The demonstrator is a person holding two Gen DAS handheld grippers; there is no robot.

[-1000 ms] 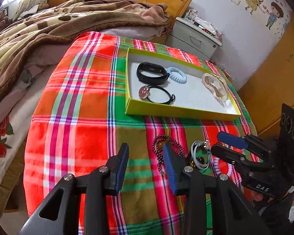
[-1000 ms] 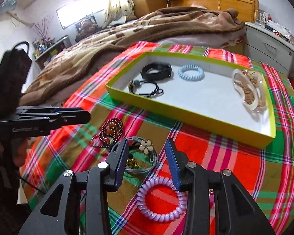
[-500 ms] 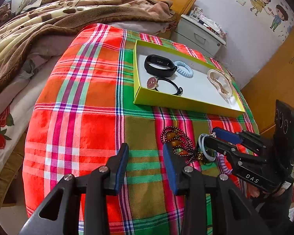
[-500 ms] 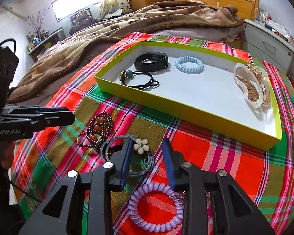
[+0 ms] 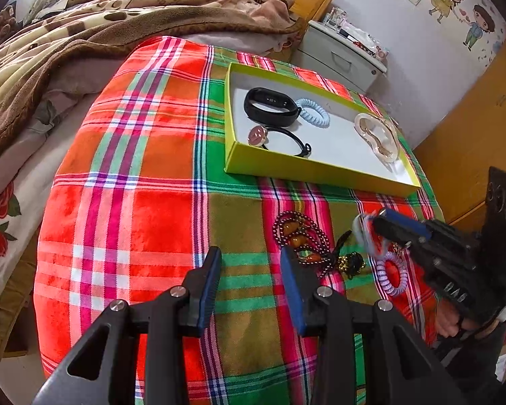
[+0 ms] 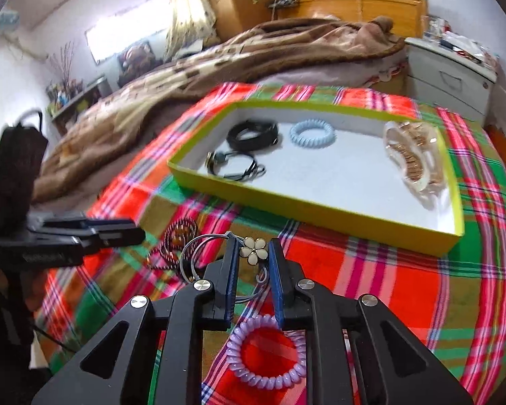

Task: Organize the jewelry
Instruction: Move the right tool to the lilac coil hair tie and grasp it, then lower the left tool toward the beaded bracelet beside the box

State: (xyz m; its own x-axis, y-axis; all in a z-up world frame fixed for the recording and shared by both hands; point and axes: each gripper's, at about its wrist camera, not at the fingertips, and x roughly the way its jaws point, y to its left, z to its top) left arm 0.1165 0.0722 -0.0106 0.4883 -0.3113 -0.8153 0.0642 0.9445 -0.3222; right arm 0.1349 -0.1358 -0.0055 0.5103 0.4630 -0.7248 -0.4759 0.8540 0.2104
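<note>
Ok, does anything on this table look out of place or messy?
Yes. Several pieces lie outside the yellow tray, loose on the plaid cloth: a beaded bracelet, a purple coil tie, and a flower hair tie between the closing right gripper jaws.

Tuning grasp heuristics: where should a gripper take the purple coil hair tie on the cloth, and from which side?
Pinch one wall of the purple coil hair tie, one finger inside the ring and one outside, coming from above. It lies flat on the tablecloth, its hole open and nothing on it.
</note>
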